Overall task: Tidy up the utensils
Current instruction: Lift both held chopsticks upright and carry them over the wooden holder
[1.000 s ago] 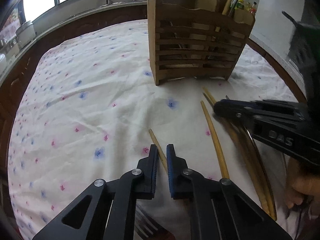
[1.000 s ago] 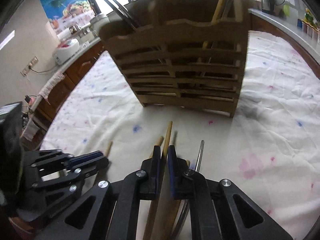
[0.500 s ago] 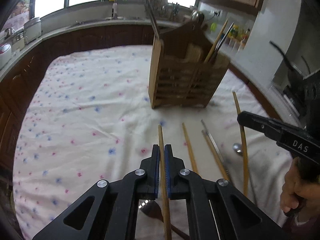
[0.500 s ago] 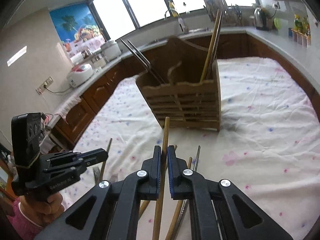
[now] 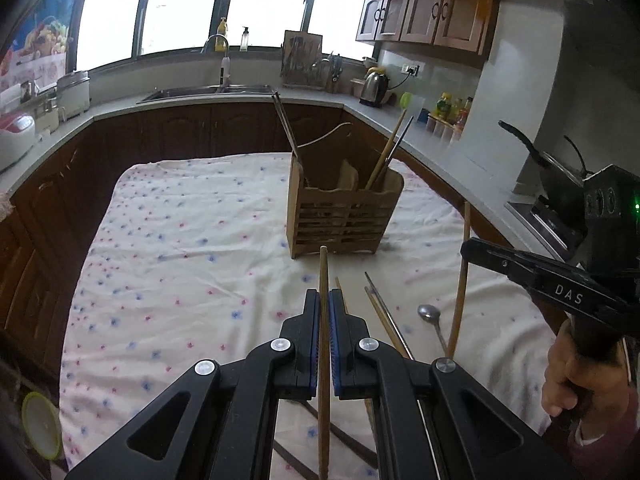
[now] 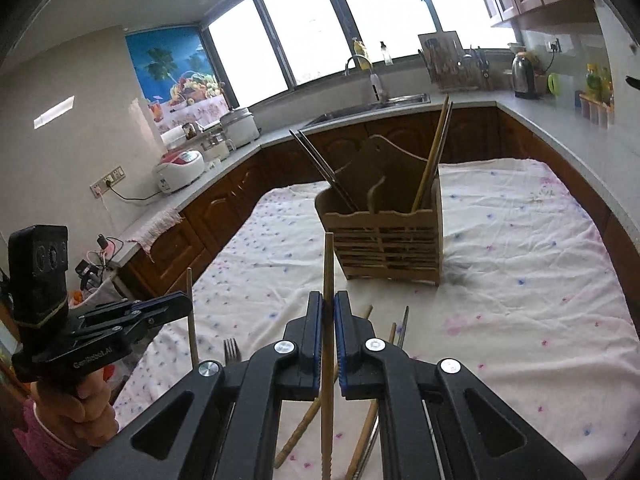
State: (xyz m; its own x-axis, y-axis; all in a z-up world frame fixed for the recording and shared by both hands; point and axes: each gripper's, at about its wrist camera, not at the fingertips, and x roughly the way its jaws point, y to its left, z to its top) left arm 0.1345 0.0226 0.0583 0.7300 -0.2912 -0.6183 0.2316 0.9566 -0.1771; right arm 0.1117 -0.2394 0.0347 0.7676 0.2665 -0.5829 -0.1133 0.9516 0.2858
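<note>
Pinching one chopstick each: left tool (image 5: 324,312), right tool (image 6: 328,314); lower ends cropped.

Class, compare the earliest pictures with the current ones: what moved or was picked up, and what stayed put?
Both tools rose from the cloth, each lifting one wooden chopstick: left tool with its chopstick, right tool with its chopstick. The wooden holder and spoon stayed.

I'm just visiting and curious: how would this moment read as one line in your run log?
left gripper: shut on wooden chopstick | right gripper: shut on second chopstick | wooden holder: ahead, partly filled | loose utensils: on cloth
</note>
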